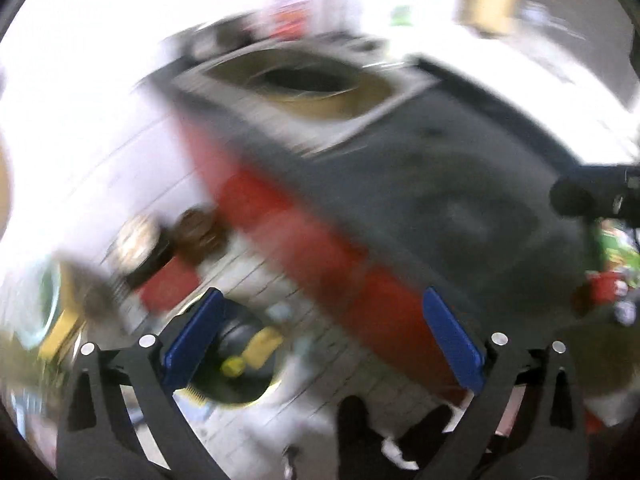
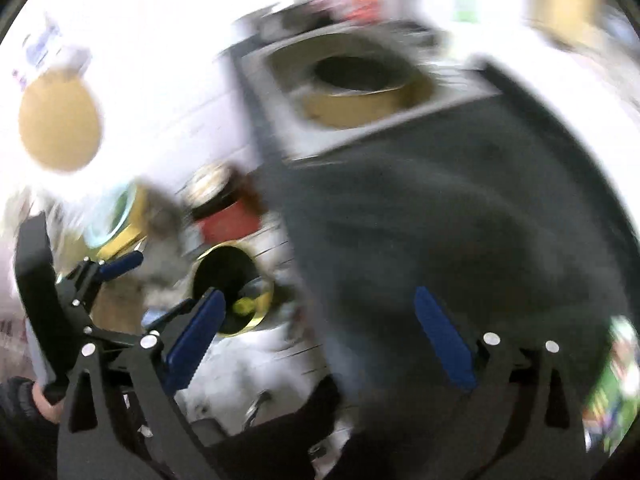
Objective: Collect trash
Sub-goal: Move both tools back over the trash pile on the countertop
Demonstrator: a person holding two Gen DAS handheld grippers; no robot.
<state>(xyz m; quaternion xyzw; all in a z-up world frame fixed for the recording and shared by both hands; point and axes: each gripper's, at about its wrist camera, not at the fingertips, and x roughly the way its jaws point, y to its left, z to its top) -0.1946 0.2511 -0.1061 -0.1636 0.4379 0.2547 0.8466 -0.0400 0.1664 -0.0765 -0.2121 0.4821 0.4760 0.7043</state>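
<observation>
Blue-padded, the left gripper [image 1: 320, 336] and right gripper [image 2: 320, 336] both gape wide with nothing between them. Yellow scraps already lie in the round bin [image 2: 230, 292] below left; blurred litter [image 1: 156, 252] beyond it looks uncollected.

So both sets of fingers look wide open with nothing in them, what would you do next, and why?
Probably steady both hands before reaching. The pictures are badly smeared. The left gripper and right gripper stand open and empty over a dark bin. Then I would lower one toward the round dark container with something yellow inside, near the red item.
</observation>
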